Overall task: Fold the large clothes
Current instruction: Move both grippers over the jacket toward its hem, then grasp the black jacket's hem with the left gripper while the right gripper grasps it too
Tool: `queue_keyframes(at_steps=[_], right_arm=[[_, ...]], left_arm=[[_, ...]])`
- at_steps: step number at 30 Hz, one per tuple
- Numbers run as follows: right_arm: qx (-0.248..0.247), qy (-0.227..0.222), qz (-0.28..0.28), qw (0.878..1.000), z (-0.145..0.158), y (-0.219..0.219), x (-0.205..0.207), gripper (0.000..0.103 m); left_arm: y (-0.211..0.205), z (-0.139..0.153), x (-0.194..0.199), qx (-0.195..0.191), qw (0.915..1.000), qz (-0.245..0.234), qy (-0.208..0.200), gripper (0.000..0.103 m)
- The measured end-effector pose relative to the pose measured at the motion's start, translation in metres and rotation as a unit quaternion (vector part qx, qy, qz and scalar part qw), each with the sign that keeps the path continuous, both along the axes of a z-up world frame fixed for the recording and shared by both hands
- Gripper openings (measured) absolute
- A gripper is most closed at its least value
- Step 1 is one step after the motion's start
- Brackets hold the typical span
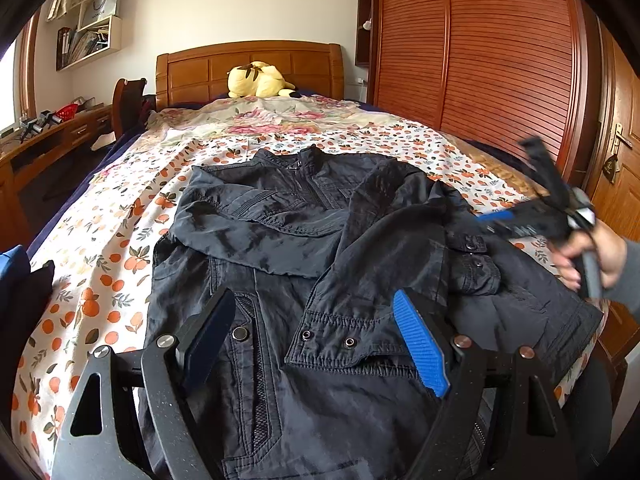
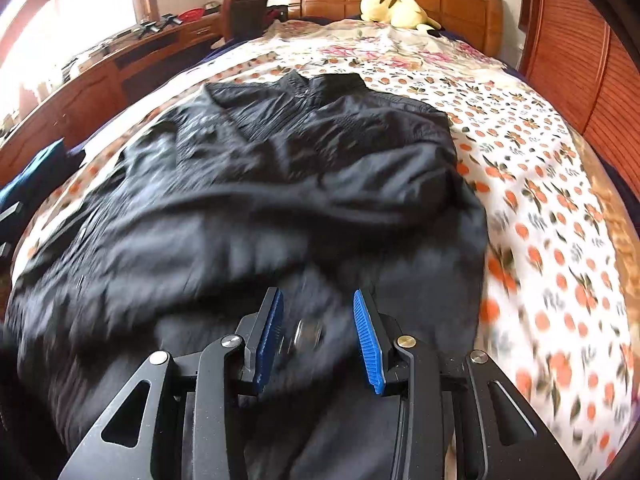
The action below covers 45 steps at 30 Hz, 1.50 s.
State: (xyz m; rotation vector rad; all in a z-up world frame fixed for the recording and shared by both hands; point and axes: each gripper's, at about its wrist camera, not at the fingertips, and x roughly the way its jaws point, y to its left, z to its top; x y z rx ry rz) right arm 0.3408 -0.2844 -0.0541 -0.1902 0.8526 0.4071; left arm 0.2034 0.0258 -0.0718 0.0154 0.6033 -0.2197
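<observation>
A black jacket [image 1: 304, 248] lies face up on the bed, collar toward the headboard, both sleeves folded across its front. One snap-buttoned cuff [image 1: 340, 340] rests between the fingers of my left gripper [image 1: 316, 312], which hovers wide open over the jacket's lower half and grips nothing. In the left wrist view my right gripper [image 1: 494, 218] is a blur above the jacket's right edge, with a hand [image 1: 592, 256] holding it. In the right wrist view the right gripper [image 2: 318, 308] stands partly open over the blurred jacket [image 2: 260, 184]. Only fabric and a metal snap [image 2: 308, 336] show below the gap.
The bed has an orange-print sheet [image 1: 100, 264] and a floral quilt [image 1: 280, 116]. A yellow plush toy [image 1: 260, 80] sits at the wooden headboard. A slatted wardrobe [image 1: 480, 60] stands on the right, a desk [image 1: 48, 136] and chair on the left. Blue cloth [image 1: 12, 264] lies at the left edge.
</observation>
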Motion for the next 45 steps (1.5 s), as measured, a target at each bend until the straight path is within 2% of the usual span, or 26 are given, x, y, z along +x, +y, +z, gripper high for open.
queue_keyframes(at_steps=[6, 8, 18, 23, 25, 26, 27, 31, 36, 41, 45], right_arm=[[-0.004, -0.015, -0.006, 1.000, -0.002, -0.017, -0.072, 0.038], [-0.001, -0.015, -0.016, 1.000, -0.005, -0.025, -0.090, 0.044], [-0.025, -0.019, -0.037, 0.999, -0.012, -0.034, -0.142, 0.047], [-0.027, -0.029, -0.035, 0.999, -0.009, -0.040, -0.165, 0.047], [-0.020, -0.030, -0.037, 0.999, -0.007, -0.044, -0.168, 0.048], [-0.016, -0.030, -0.038, 0.999, -0.007, -0.045, -0.170, 0.048], [-0.013, -0.030, -0.039, 0.999, -0.007, -0.047, -0.170, 0.048], [-0.013, -0.031, -0.039, 0.999, -0.012, -0.050, -0.171, 0.049], [-0.018, -0.038, -0.028, 0.999, -0.019, -0.047, -0.167, 0.054], [0.014, -0.014, -0.030, 0.999, -0.023, -0.056, -0.157, 0.057], [0.004, 0.002, -0.036, 0.999, -0.020, -0.056, -0.152, 0.058]], left_arm=[[0.003, -0.002, -0.002, 0.000, 1.0000, 0.005, 0.005, 0.082], [0.003, 0.000, -0.006, -0.002, 1.0000, 0.002, 0.003, 0.082], [0.011, -0.005, -0.042, 0.025, 0.9993, 0.029, 0.006, 0.082], [0.029, -0.017, -0.056, 0.010, 0.9982, 0.047, 0.034, 0.082], [0.036, -0.019, -0.060, 0.018, 0.9975, 0.054, 0.042, 0.082], [0.038, -0.020, -0.062, 0.024, 0.9972, 0.057, 0.042, 0.078], [0.041, -0.020, -0.064, 0.029, 0.9967, 0.062, 0.043, 0.069], [0.053, -0.028, -0.069, 0.041, 0.9938, 0.080, 0.066, 0.053], [0.061, -0.042, -0.077, 0.046, 0.9895, 0.102, 0.092, 0.051], [0.076, -0.047, -0.085, 0.021, 0.9853, 0.131, 0.108, 0.045], [0.088, -0.044, -0.090, 0.004, 0.9857, 0.133, 0.103, 0.043]])
